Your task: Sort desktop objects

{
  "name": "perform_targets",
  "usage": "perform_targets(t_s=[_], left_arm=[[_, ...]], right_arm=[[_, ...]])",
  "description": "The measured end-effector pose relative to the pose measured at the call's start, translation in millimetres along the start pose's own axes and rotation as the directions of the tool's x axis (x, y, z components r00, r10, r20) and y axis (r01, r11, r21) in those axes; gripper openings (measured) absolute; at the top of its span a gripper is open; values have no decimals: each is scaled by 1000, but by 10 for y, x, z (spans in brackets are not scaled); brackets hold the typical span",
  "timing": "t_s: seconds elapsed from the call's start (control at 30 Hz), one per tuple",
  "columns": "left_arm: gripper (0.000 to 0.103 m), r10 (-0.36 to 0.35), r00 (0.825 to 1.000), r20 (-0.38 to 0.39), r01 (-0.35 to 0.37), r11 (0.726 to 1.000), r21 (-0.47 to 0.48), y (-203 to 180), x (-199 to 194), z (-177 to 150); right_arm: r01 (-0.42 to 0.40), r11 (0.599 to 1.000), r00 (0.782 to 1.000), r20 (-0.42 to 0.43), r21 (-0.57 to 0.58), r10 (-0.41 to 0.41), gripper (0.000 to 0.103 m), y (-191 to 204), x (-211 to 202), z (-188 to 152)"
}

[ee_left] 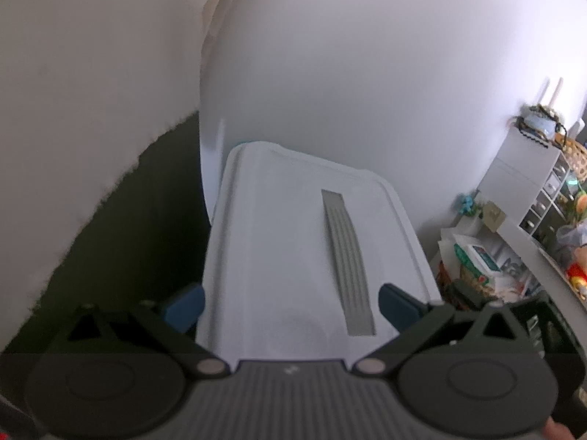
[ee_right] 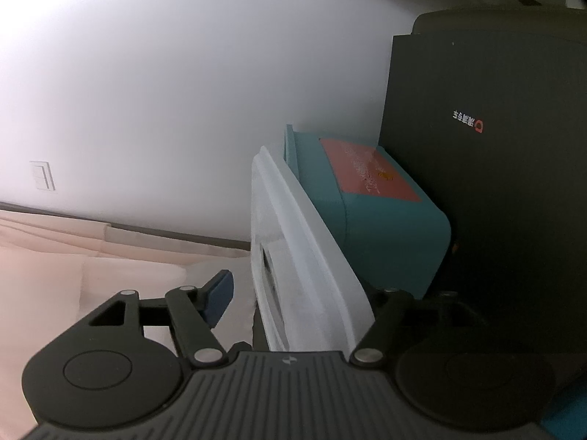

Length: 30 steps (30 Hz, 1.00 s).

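Observation:
In the left wrist view a white plastic storage box (ee_left: 286,227) with a grey ribbed handle strip (ee_left: 346,256) on its lid fills the middle. My left gripper (ee_left: 291,308) has its blue pads against the box's two sides and is shut on it. In the right wrist view the same white box (ee_right: 293,242) shows edge-on, leaning against a teal box (ee_right: 385,227) that bears a red label (ee_right: 370,170). My right gripper (ee_right: 304,293) straddles the white box with jaws open. Its left pad (ee_right: 220,297) stands clear of the box and its right finger is hidden behind it.
A tall black case (ee_right: 495,146) with white print stands right behind the teal box. A white shelf unit (ee_left: 543,190) with baskets and small clutter is at the far right. A dark surface (ee_left: 128,238) lies left of the box, under a white cloth (ee_left: 73,110). A plain wall rises behind.

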<state>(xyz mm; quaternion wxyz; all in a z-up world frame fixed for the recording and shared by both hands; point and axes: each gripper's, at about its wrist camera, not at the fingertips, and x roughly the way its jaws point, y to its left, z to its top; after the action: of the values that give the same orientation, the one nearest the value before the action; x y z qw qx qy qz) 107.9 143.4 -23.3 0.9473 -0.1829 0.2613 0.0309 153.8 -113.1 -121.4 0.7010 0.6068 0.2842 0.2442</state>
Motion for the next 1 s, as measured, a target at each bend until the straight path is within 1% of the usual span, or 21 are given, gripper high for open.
perform_targets(t_s=[0.1, 0.13, 0.17, 0.23, 0.27, 0.3, 0.33, 0.43, 0.53, 0.67, 0.8, 0.87, 0.9, 0.93, 1.0], left_arm=[[102, 3, 1000, 2, -3, 1000, 5, -9, 23, 6], [102, 4, 1000, 3, -4, 1000, 6, -10, 28, 8], [102, 4, 1000, 3, -4, 1000, 6, -10, 31, 9], [102, 1, 1000, 8, -1, 1000, 6, -11, 32, 15], [102, 0, 1000, 12, 0, 1000, 5, -16, 31, 20], [102, -2, 1000, 15, 2, 1000, 4, -18, 28, 25], [102, -4, 1000, 18, 4, 1000, 3, -20, 26, 38], [102, -13, 1000, 26, 13, 1000, 0, -21, 29, 76], [102, -11, 999, 31, 11, 1000, -1, -18, 25, 93], [102, 0, 1000, 25, 0, 1000, -16, 16, 42, 107], [102, 0, 1000, 26, 0, 1000, -29, 71, 38, 109], [102, -3, 1000, 17, 4, 999, -36, 94, 49, 105], [102, -6, 1000, 12, 6, 999, -39, 103, 57, 97], [102, -6, 1000, 7, 6, 999, -39, 109, 65, 88], [102, -3, 1000, 3, 3, 999, -40, 111, 87, 78]], right_arm=[[-8, 1000, 1000, 1, 5, 8, 71, -22, 15, 12], [-11, 1000, 1000, -1, 9, 11, 70, -31, 20, 14], [-14, 1000, 1000, -3, 14, 14, 67, -39, 28, 14], [-13, 1000, 1000, -16, 23, 14, 45, -56, 48, 10], [-8, 1000, 1000, -23, 25, 9, 39, -62, 58, 6], [0, 1000, 1000, -30, 24, 1, 28, -65, 68, 0], [6, 1000, 999, -35, 23, -5, 22, -67, 77, -7], [-15, 999, 1000, -18, 32, 15, 15, -52, 87, -24], [-34, 998, 999, 8, 44, 34, 11, -16, 109, -29], [-38, 998, 997, 62, 60, 34, 11, 20, 144, -72], [-32, 997, 994, 106, 68, 24, 13, 21, 186, -147], [-16, 997, 992, 124, 78, 6, 20, 9, 193, -165], [5, 996, 991, 131, 92, -17, 29, -2, 191, -167], [24, 994, 990, 136, 104, -38, 41, -13, 189, -169], [39, 993, 988, 145, 109, -55, 48, -24, 171, -163]])
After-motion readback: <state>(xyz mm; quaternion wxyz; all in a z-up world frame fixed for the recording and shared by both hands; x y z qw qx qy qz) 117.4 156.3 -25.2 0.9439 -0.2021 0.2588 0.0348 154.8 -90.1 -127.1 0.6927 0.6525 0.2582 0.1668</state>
